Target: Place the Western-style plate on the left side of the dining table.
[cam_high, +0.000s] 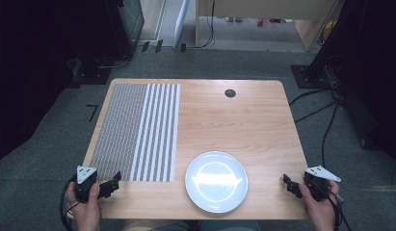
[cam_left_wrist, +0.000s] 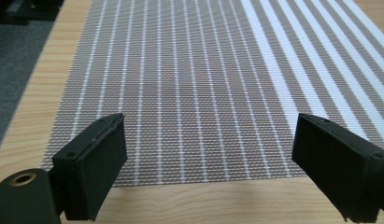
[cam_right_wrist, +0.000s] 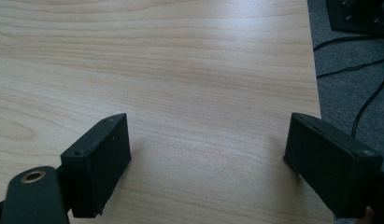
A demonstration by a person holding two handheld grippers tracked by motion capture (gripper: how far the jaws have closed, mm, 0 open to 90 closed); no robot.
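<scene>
On our wooden tabletop [cam_high: 234, 120], the mat [cam_high: 138, 130] lies just ahead of our left hand-held gripper [cam_high: 113, 182], jaws wide and empty; right hand-held gripper [cam_high: 288, 184] likewise, plate [cam_high: 216, 181] between.

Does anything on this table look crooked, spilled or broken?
Nothing stands out. The striped placemat lies flat and square to the table edges, and the white plate sits whole and empty near the front edge, apart from the mat. No spills show.

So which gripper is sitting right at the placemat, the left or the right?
The left gripper: its open fingers point over the near edge of the striped placemat. The right gripper is past the white plate, over bare table.
</scene>
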